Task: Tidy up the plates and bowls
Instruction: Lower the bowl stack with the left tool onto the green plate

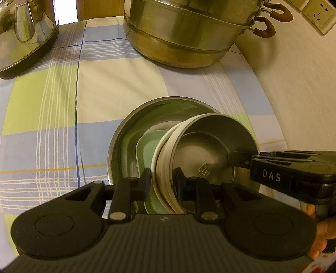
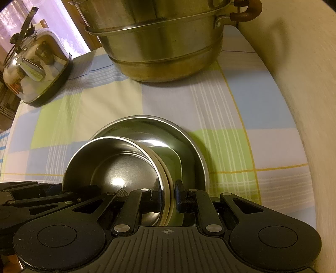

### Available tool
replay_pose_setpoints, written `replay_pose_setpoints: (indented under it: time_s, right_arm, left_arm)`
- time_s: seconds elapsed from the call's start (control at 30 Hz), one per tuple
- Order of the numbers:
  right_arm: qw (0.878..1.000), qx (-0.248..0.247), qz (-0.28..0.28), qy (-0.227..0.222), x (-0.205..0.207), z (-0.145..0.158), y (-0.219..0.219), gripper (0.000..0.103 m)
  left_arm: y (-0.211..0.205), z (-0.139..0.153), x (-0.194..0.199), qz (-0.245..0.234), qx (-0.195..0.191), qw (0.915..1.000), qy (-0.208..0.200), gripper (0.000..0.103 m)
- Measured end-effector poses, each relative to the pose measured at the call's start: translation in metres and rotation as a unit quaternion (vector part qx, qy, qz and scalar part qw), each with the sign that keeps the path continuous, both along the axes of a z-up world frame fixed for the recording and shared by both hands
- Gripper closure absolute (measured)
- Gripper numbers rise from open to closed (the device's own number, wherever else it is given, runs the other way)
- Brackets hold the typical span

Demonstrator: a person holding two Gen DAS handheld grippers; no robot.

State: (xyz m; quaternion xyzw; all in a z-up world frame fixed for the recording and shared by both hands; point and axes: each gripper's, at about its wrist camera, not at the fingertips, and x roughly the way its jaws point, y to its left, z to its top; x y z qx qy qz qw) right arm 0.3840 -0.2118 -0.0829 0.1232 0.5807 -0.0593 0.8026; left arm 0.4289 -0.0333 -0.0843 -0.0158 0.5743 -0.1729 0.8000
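I hold 2 black two-finger grippers over a table covered with a checked cloth (image 1: 63,109) in pale blue, green and cream, and both point steeply down at the same stack of dishes.

My left gripper (image 1: 162,181) is clenched on the near-left rim of a small round bowl (image 1: 205,147) with a brushed steel inside and a cream-white ribbed outer wall. 1 finger sits outside the cream wall and the other inside the steel.

My right gripper (image 2: 167,197) is clenched on the opposite rim of that same bowl, again with 1 finger inside and 1 outside. In the left camera it reaches in from the right edge, its arm marked with the white letters "DAS". Part of my hand (image 1: 319,235) shows below it.

The bowl sits tilted, held by both grippers above a wide, shallow stainless steel basin (image 2: 184,134) that rests on the cloth. A pale green plate with rounded corners (image 1: 147,147) lies inside the basin, under the bowl. I cannot tell whether the bowl's base touches the green plate.

At the back of the table stands a large stacked stainless steel steamer pot (image 2: 163,48) with brown curved handles, well apart from the basin. To the far left sits a shiny steel kettle (image 2: 40,69) with a dark base. A white wall socket (image 1: 319,15) shows on the wall at the top right.
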Motion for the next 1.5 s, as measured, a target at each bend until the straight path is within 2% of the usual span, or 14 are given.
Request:
replay_pose_setpoints:
  time_s: [0.4, 0.8, 0.93, 0.97, 1.5]
  right_arm:
    - [1.000, 0.012, 0.003, 0.002, 0.000, -0.004, -0.002, 0.090]
    - [0.999, 0.036, -0.015, -0.012, -0.008, 0.000, -0.008, 0.087]
    - [0.999, 0.042, -0.021, -0.018, -0.011, 0.003, -0.010, 0.087]
    - [0.999, 0.044, -0.023, -0.018, -0.011, 0.003, -0.011, 0.087]
    - [0.998, 0.043, -0.051, -0.021, -0.024, 0.005, -0.008, 0.087]
  left_arm:
    - [0.007, -0.005, 0.003, 0.017, -0.019, 0.9997, 0.003, 0.080]
    - [0.010, 0.006, -0.001, 0.010, -0.014, 0.9997, -0.019, 0.077]
    - [0.009, 0.008, -0.003, 0.003, -0.009, 0.9996, -0.027, 0.079]
    - [0.009, 0.007, -0.003, 0.001, -0.012, 0.9996, -0.027, 0.083]
    - [0.003, 0.003, 0.001, -0.033, -0.004, 0.9981, -0.052, 0.086]
